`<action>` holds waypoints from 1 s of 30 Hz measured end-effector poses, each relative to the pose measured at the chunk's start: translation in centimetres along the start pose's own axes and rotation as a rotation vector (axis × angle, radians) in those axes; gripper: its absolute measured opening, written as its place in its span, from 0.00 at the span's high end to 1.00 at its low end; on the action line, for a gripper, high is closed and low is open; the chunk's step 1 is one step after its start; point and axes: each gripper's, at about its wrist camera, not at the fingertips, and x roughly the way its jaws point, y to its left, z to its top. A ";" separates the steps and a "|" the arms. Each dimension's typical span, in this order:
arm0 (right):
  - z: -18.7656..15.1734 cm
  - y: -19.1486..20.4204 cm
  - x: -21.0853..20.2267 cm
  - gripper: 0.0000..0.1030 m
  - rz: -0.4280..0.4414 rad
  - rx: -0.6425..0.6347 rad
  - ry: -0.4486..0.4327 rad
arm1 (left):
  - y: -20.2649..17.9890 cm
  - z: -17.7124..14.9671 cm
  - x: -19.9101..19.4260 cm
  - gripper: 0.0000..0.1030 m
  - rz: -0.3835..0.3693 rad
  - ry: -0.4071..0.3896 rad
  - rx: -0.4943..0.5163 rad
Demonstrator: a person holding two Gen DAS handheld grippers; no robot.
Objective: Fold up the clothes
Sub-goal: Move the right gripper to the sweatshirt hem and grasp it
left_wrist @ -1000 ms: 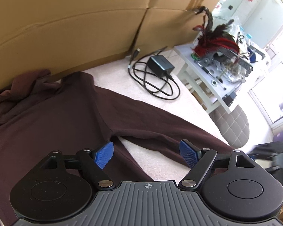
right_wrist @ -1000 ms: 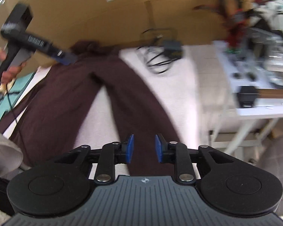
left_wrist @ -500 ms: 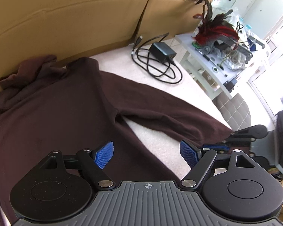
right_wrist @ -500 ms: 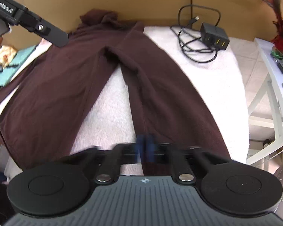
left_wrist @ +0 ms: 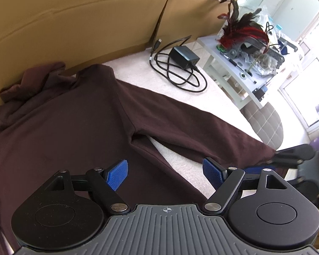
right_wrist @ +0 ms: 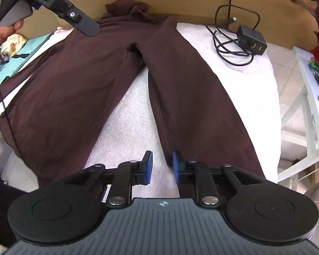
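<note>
Hovering just above the end of the outstretched sleeve [right_wrist: 197,106], the right gripper [right_wrist: 161,166] was seen with its blue pads [right_wrist: 148,165] a narrow gap apart, the jaws having just been opening again after a brief closure, and no cloth was pinched between them; the sleeve's inner edge lay just under and beside the right-hand pad. Level with it but off to its left, the left gripper [left_wrist: 165,174] was held with jaws spread wide and empty above the side seam of the dark brown sweater [left_wrist: 63,123], whose body was spread flat beyond the fingers on a pale fleecy cover [right_wrist: 127,116], the collar bunched at the far end against a cardboard wall [left_wrist: 85,17]. Farther off, beyond the sleeve and to the right, a black charger with its coiled cable [right_wrist: 244,40] was lying on the same cover. A miss was judged the chief risk: with the pads only narrowly parted and the cuff partly hidden beneath the fingers, a closure could catch fleece instead of sleeve, or only one layer, so the fold would drag crooked.
</note>
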 end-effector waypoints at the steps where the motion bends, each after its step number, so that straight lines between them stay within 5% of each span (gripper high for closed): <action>1: -0.1 -0.7 -0.9 0.71 0.013 0.039 -0.017 | 0.0 0.2 -0.1 0.15 0.001 0.000 0.011; 4: -1.2 -3.2 -3.9 0.57 -0.016 0.148 -0.070 | -0.2 1.6 -0.2 0.15 0.007 -0.008 0.046; 10: -4.6 -8.2 -7.6 0.56 -0.129 0.283 -0.063 | -1.0 5.0 0.3 0.15 0.020 -0.022 0.100; 21: -6.9 -12.3 -4.6 0.53 -0.008 0.461 -0.029 | -0.8 8.7 4.0 0.15 0.080 0.105 0.159; 23: -7.0 -12.4 -4.1 0.70 0.026 0.468 -0.010 | -0.6 9.1 4.7 0.15 0.089 0.134 0.176; 24: -7.0 -12.2 -4.2 0.88 0.035 0.454 0.000 | -0.5 9.2 5.0 0.15 0.093 0.148 0.184; 30: -6.4 -10.7 -7.4 0.95 0.092 0.417 -0.055 | 0.8 10.9 7.3 0.15 0.020 0.214 0.125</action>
